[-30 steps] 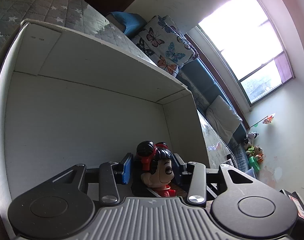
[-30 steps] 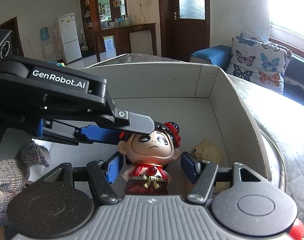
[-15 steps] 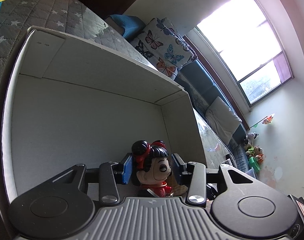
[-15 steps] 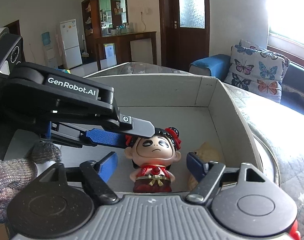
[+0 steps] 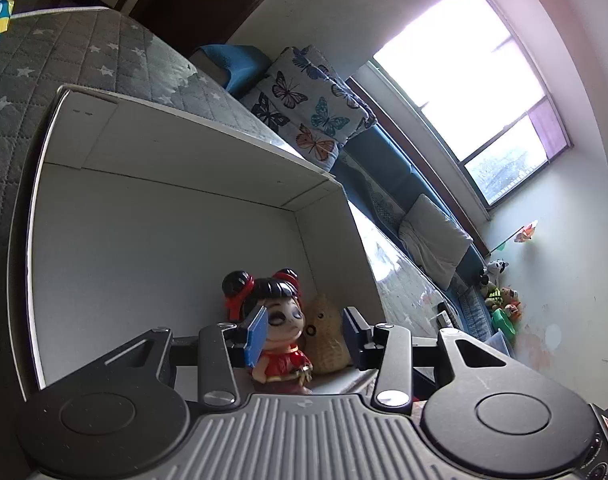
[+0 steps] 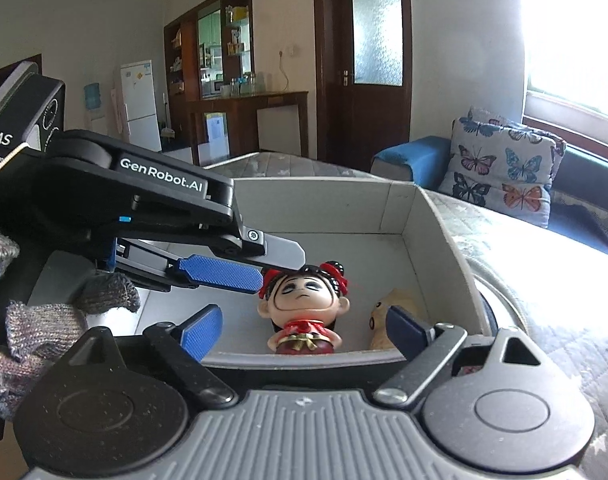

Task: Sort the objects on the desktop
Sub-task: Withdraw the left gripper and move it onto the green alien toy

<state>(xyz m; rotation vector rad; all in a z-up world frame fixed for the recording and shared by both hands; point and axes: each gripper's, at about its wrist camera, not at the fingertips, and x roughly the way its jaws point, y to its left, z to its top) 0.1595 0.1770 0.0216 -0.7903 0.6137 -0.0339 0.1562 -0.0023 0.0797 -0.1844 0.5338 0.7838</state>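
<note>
Counts: 1 white cardboard box (image 6: pixel 432 232). Inside it: 1 doll figurine (image 6: pixel 304 308) with black hair and red buns, 1 tan peanut-shaped toy (image 5: pixel 324 332). 2 grippers: left gripper (image 5: pixel 304 334), right gripper (image 6: pixel 300 330). 1 butterfly-print cushion (image 6: pixel 504 164). 1 white fridge (image 6: pixel 140 104). 1 grey knit glove (image 6: pixel 44 336).

Red-dressed doll figurine (image 6: pixel 304 312) upright in white box (image 6: pixel 436 232), tan peanut toy (image 6: pixel 388 318) just beside it
</note>
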